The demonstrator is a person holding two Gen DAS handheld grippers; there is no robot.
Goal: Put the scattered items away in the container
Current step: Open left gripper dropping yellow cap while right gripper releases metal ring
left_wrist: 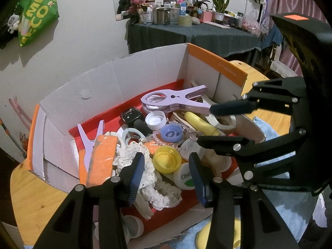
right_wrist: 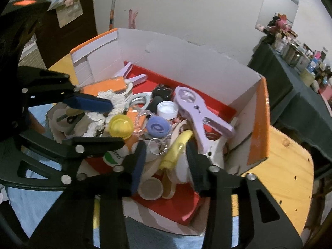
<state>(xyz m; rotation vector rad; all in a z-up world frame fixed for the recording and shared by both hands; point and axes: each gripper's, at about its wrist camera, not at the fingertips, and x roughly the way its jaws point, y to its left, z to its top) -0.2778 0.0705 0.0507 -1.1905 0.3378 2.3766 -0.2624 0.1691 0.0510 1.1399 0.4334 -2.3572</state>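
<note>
A cardboard box (left_wrist: pixel 124 83) (right_wrist: pixel 176 58) with white walls and a red floor holds several small items. Among them are a large lilac peg (left_wrist: pixel 176 101) (right_wrist: pixel 199 112), a yellow cap (left_wrist: pixel 167 158) (right_wrist: pixel 121 126), a white crochet piece (left_wrist: pixel 149 178) and a yellow tube (left_wrist: pixel 199 123) (right_wrist: pixel 176 151). My left gripper (left_wrist: pixel 168 178) (right_wrist: pixel 108 122) hangs open over the crochet piece and a white labelled lid (left_wrist: pixel 184 178), holding nothing. My right gripper (right_wrist: pixel 167 166) (left_wrist: pixel 217 124) stands open over the box's right side. The yellow tube lies between its fingers, ungripped.
The box sits on a round wooden table (left_wrist: pixel 31 191) (right_wrist: pixel 286 176) partly covered by a light blue cloth (left_wrist: pixel 269 128). A yellow item (left_wrist: pixel 217 236) lies outside the box near its front wall. A cluttered, dark-draped table (left_wrist: pixel 186 35) stands behind.
</note>
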